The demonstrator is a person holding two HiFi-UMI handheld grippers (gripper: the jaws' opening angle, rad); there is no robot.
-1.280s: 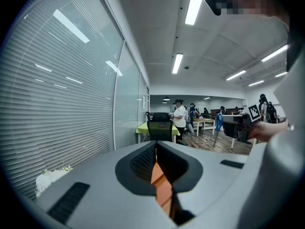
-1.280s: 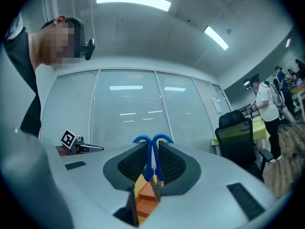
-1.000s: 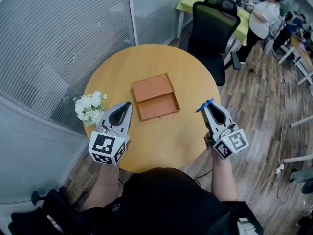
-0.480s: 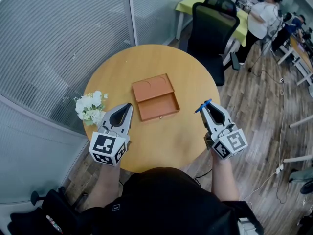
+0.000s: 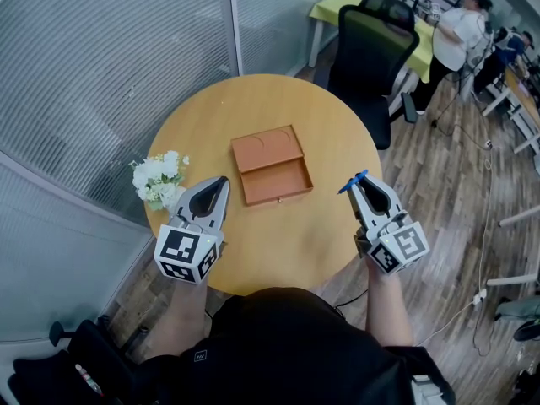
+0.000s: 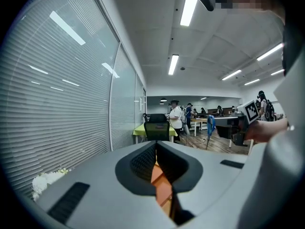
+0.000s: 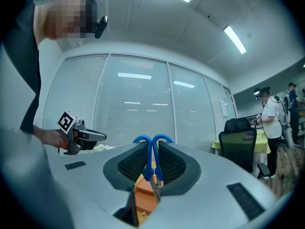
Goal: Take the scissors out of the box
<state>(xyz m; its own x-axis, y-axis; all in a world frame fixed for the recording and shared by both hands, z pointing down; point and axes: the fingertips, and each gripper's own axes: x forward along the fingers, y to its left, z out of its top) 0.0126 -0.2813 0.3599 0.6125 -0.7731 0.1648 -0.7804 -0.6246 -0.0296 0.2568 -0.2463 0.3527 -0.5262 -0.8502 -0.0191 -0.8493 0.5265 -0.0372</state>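
From the head view, only the blue loops of the blue-handled scissors [image 5: 356, 179] showed past the tips of the right tongs [image 5: 352, 184], with the blades hidden. The scissors were clear of the flat orange box [image 5: 278, 197], which lay open at the middle of the round wooden worktop [image 5: 278, 247]. The left tongs [image 5: 221, 180] hovered beside a bunch of white flowers [image 5: 158, 178]. A black office chair [image 5: 369, 45] stood behind, and a person in a white top [image 5: 458, 34] was farther off on the wood-plank floor [image 5: 439, 167]. In the left gripper view, the left tongs [image 6: 155, 146] were pressed together and empty, with a sliver of the box [image 6: 163, 191] below. In the right gripper view, the right tongs [image 7: 152, 149] pinched the scissors [image 7: 153, 165] by the handles above the box [image 7: 143, 198].
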